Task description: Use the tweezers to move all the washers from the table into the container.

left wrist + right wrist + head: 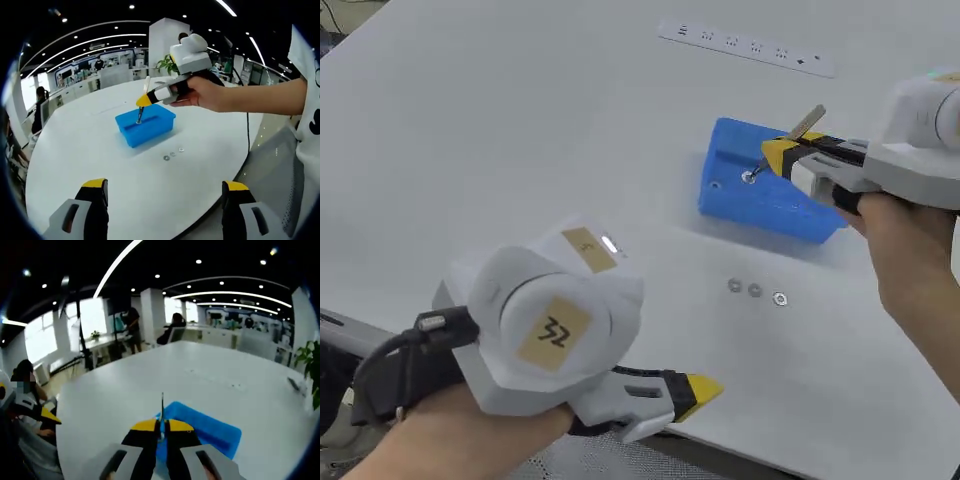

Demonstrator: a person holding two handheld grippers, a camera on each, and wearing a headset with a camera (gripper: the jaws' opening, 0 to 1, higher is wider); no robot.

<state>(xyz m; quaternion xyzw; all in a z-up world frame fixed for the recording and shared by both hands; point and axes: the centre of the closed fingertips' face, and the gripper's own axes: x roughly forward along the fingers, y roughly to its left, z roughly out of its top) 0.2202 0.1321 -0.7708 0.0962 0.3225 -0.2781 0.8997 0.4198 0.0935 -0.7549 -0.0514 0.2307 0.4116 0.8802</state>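
Note:
A blue container (770, 200) stands right of the table's middle. My right gripper (777, 156) is shut on metal tweezers (807, 123), which slant down with their tips inside the container; a small ring shows at the tips. Three washers (755, 290) lie in a row on the table in front of the container. My left gripper (705, 390) hovers near the front edge, away from them. In the left gripper view my left gripper (164, 185) stands open and bare, with the washers (173, 154), the container (145, 125) and the tweezers (140, 114) beyond. The right gripper view has the tweezers (161, 412) over the container (205, 432).
A white power strip (745, 47) lies at the far side of the round white table (520, 150). The table's front edge runs just under my left gripper. Other people and desks stand in the room behind.

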